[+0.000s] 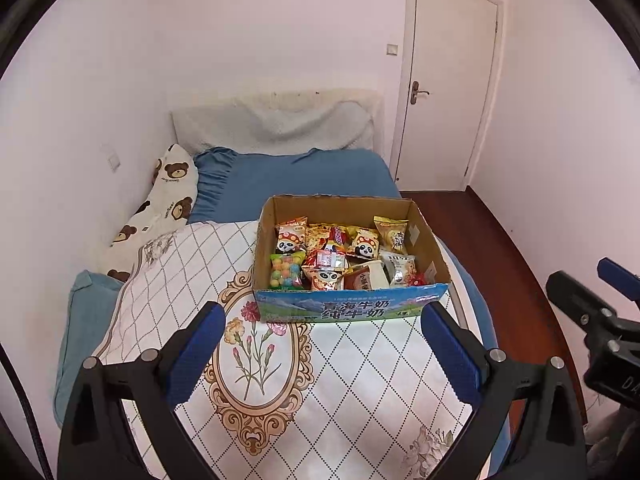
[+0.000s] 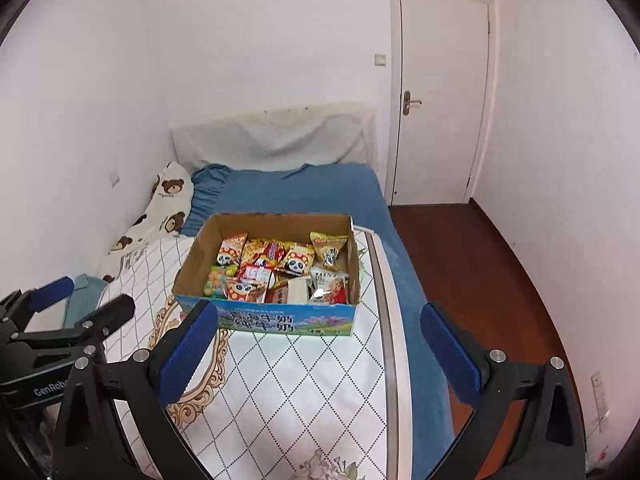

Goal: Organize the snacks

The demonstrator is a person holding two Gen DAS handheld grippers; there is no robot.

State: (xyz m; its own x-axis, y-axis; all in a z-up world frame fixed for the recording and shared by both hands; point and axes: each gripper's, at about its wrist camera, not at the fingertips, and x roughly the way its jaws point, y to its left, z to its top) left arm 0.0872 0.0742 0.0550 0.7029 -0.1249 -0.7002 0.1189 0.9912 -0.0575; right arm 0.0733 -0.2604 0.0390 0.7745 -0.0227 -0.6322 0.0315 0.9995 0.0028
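Observation:
A cardboard milk box (image 1: 428,236) (image 2: 192,264) with a blue printed front sits on a white diamond-patterned quilt (image 1: 340,380) (image 2: 304,380) on the bed. It holds several snack packets: panda-print bags (image 1: 290,236) (image 2: 298,260), a bag of coloured balls (image 1: 285,270) (image 2: 218,278), a yellow pack (image 1: 392,232) (image 2: 329,250). My left gripper (image 1: 322,326) hovers open just short of the box front, nothing between its blue pads. My right gripper (image 2: 320,332) is open too, near the box's front right. Each gripper shows at the edge of the other's view.
A blue sheet (image 1: 304,176) covers the bed behind the box, with a bear-print pillow (image 1: 168,196) along the left wall. A grey headboard cushion (image 1: 276,126) leans at the far end. Dark wooden floor (image 2: 480,272) and a closed white door (image 2: 440,92) lie to the right.

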